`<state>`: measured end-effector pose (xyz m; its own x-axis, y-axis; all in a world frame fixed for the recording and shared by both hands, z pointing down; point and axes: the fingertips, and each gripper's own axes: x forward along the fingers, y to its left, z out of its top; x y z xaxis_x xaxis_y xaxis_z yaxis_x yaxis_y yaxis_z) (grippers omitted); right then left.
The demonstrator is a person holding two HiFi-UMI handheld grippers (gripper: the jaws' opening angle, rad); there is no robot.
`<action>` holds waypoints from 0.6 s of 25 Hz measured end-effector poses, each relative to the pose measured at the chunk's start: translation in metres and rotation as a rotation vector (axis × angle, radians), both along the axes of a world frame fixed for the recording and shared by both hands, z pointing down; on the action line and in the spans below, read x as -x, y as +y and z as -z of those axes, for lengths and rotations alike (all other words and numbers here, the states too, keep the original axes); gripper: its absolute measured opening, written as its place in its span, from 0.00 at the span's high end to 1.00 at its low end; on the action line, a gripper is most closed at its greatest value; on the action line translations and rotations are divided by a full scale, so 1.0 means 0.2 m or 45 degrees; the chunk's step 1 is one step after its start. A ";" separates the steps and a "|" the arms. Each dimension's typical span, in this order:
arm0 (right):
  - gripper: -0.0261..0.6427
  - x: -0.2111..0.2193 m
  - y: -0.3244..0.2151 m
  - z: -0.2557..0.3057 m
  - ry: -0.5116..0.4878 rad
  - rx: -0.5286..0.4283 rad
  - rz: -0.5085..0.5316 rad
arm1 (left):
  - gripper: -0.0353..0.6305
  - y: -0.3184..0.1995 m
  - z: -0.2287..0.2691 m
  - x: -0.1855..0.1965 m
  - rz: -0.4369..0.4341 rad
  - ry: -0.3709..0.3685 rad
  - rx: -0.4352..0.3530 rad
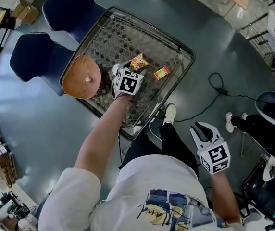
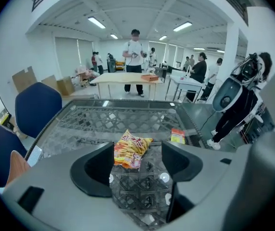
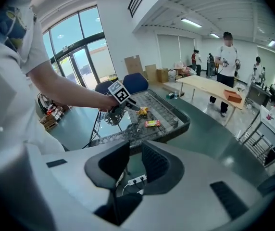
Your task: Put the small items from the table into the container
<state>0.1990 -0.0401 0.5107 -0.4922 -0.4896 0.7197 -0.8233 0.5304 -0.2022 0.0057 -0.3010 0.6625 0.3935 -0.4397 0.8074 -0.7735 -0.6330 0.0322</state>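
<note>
round wooden container (image 1: 82, 76) sits on the left edge of the table (image 1: 185, 49), closed by a lid with a pale knob; its inside cannot be seen; no small item lies on it.

the table is a rimmed glass top with a lattice pattern; two blue chairs (image 1: 72, 8) stand against its far left side, just beside the container; on the glass lie a snack bag (image 1: 138, 61) and, near it to the right, a smaller red and yellow packet (image 1: 161, 72), both well apart from the container; a black cable (image 1: 214, 88) loops over the floor to the right of the table; a white power strip (image 3: 135, 179) lies on the floor under the near edge.

left gripper (image 2: 137, 165) reaches over the near rim of the table, jaws spread wide, gripping nothing; the snack bag lies flat on the glass just at its tips, between them in its own view, pads not pressing on it.

right gripper (image 3: 135, 165) hangs off the table, over the floor by the person's leg; jaws partly apart, released, nothing between them.
</note>
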 end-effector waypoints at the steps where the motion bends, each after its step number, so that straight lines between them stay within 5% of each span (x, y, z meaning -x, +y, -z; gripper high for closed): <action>1: 0.84 -0.04 0.00 -0.01 0.004 0.009 -0.003 | 0.49 -0.03 -0.05 0.00 0.001 -0.026 0.016; 9: 0.84 -0.24 -0.09 -0.05 0.007 0.047 -0.001 | 0.46 -0.15 -0.30 -0.03 -0.042 -0.208 0.106; 15: 0.84 -0.21 -0.12 -0.07 0.008 0.054 0.035 | 0.59 -0.12 -0.23 0.00 -0.024 -0.199 0.066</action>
